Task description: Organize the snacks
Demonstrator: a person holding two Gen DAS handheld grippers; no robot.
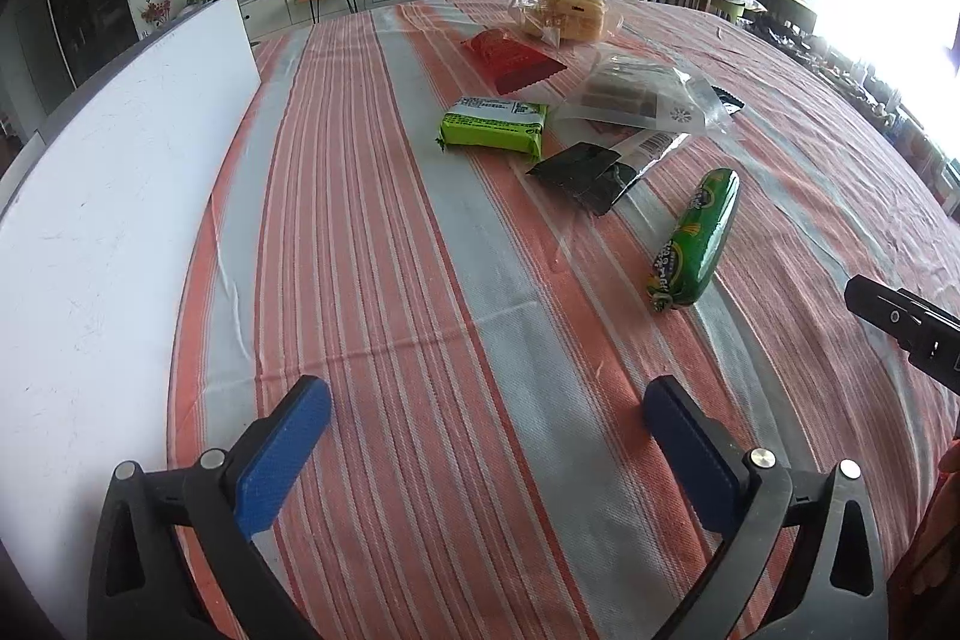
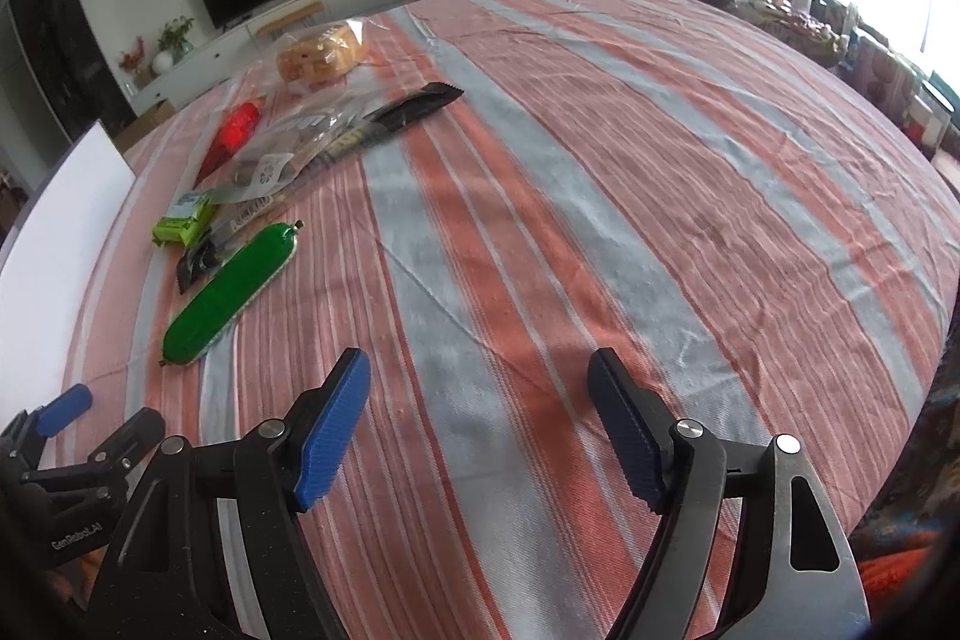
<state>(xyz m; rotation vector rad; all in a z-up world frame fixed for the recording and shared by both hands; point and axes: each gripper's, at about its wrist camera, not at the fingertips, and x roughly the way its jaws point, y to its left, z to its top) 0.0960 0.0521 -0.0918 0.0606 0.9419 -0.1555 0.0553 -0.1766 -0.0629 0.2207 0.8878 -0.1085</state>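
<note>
Waiting above the striped tablecloth, the left gripper has its blue fingers spread wide and holds nothing. The right gripper is spread wide too, with nothing between its fingers.

It looks like the sorting has not begun yet. All the snacks lie loose in a bunch on the cloth, ahead of both grippers. The green sausage lies nearest. A good next move may be to reach out to it, fit the fingers around its middle, and close gently.

Counting the snacks gives six: one green sausage, one green bar, one red packet, one bag of bread, one clear bag of brown squares, and one black packet. One white board lies to the left.
</note>
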